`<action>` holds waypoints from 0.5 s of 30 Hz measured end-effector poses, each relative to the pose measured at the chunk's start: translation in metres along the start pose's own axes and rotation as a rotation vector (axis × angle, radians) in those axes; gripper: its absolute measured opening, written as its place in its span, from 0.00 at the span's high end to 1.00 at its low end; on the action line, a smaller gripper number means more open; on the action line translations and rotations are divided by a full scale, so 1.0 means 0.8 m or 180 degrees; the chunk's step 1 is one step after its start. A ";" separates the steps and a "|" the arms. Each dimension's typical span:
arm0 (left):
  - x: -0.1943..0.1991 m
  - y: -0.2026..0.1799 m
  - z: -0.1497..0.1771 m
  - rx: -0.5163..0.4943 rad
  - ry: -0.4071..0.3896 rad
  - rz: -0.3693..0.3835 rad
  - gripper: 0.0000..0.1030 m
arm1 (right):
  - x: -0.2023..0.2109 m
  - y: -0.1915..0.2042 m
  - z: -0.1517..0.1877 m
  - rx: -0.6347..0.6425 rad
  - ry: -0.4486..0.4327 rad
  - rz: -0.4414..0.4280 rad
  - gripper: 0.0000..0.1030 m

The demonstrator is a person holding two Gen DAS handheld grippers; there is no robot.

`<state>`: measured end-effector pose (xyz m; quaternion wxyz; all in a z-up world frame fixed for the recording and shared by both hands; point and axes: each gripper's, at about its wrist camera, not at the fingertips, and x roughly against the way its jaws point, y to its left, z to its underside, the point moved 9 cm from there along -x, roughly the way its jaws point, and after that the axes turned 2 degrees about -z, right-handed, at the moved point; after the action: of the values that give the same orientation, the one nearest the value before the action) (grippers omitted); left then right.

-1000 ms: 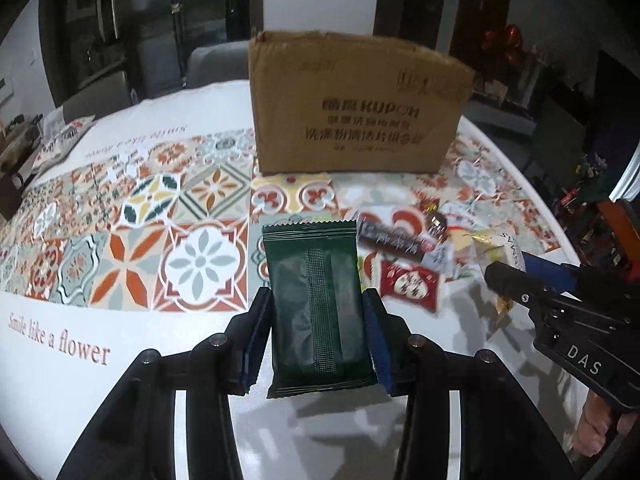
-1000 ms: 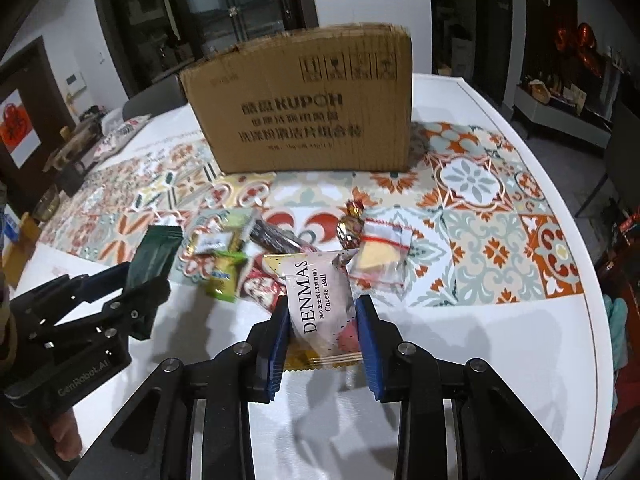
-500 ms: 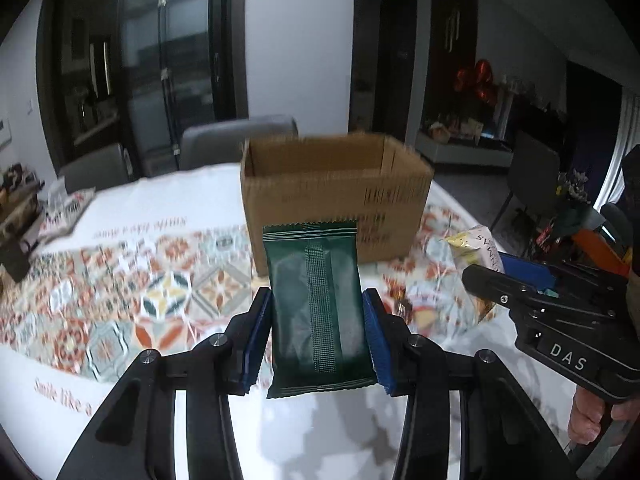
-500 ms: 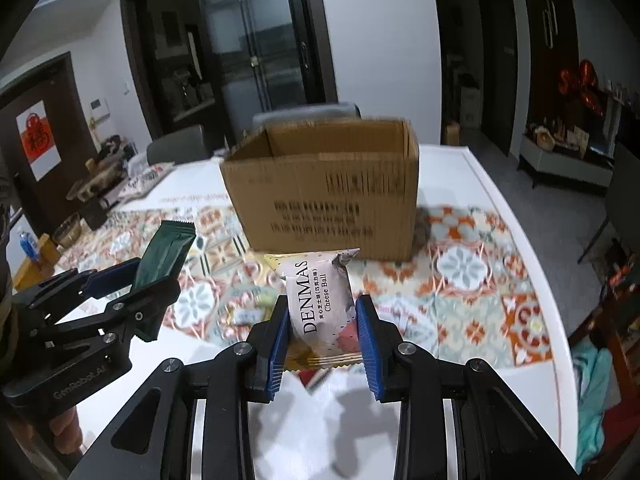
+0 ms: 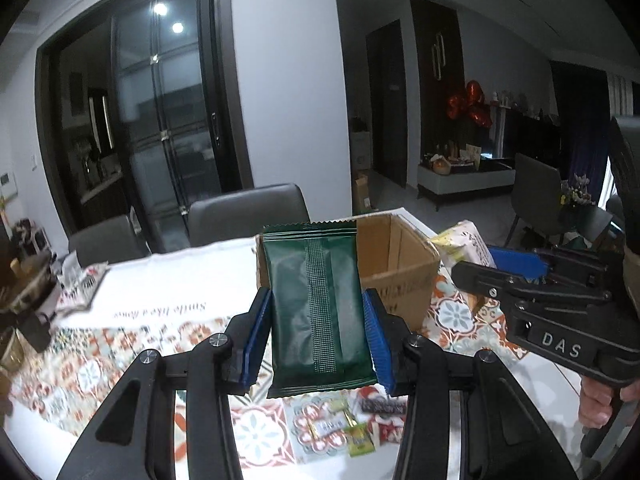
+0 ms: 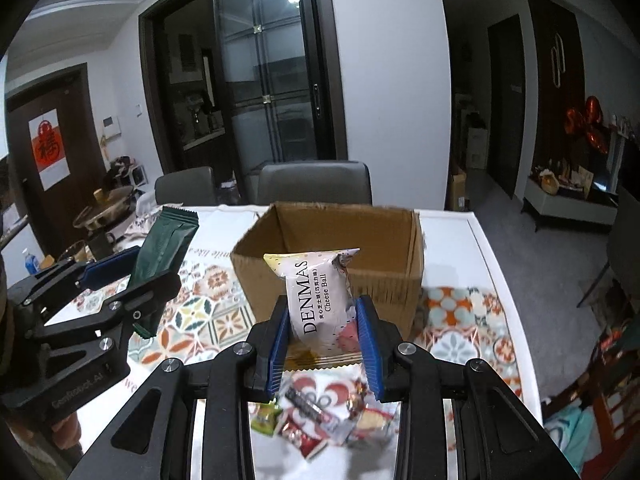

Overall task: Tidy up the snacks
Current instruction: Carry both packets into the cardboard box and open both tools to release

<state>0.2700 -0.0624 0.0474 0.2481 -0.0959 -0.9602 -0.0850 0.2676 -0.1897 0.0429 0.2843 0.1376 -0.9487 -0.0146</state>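
My left gripper point(image 5: 318, 324) is shut on a dark green snack packet point(image 5: 318, 308) and holds it upright, high above the table, in front of an open cardboard box point(image 5: 400, 264). My right gripper point(image 6: 322, 332) is shut on a white DENMAS cheese ball packet point(image 6: 320, 300), raised before the same box point(image 6: 332, 256). The box's inside shows no snacks where I can see it. Several small snacks point(image 6: 316, 420) lie on the tablecloth below the grippers; they also show in the left wrist view point(image 5: 348, 428). The left gripper with the green packet point(image 6: 160, 264) shows at the left of the right wrist view.
The round table carries a patterned tile cloth point(image 6: 200, 312). Two grey chairs point(image 6: 312, 184) stand behind the box. Clutter and bowls point(image 5: 28, 292) sit at the table's far left. The right gripper point(image 5: 560, 304) is close on the right in the left wrist view.
Both grippers have risen with their packets. The box now appears lower, with its open top visible, and the loose snacks lie beneath the fingers.
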 end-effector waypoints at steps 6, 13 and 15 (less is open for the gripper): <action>-0.022 0.003 -0.033 -0.0102 -0.0002 0.0019 0.57 | -0.016 -0.003 -0.038 0.0067 -0.0020 0.0002 0.67; -0.069 0.005 -0.056 -0.0104 0.0249 0.0247 0.57 | -0.047 -0.008 -0.065 0.0194 0.0100 0.0009 0.67; -0.082 0.004 -0.061 -0.0104 0.0303 0.0258 0.57 | -0.057 -0.010 -0.069 0.0222 0.0140 0.0040 0.67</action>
<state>0.3492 -0.0788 0.0574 0.2951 -0.1345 -0.9412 -0.0949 0.3359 -0.1825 0.0636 0.3001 0.1418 -0.9430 0.0232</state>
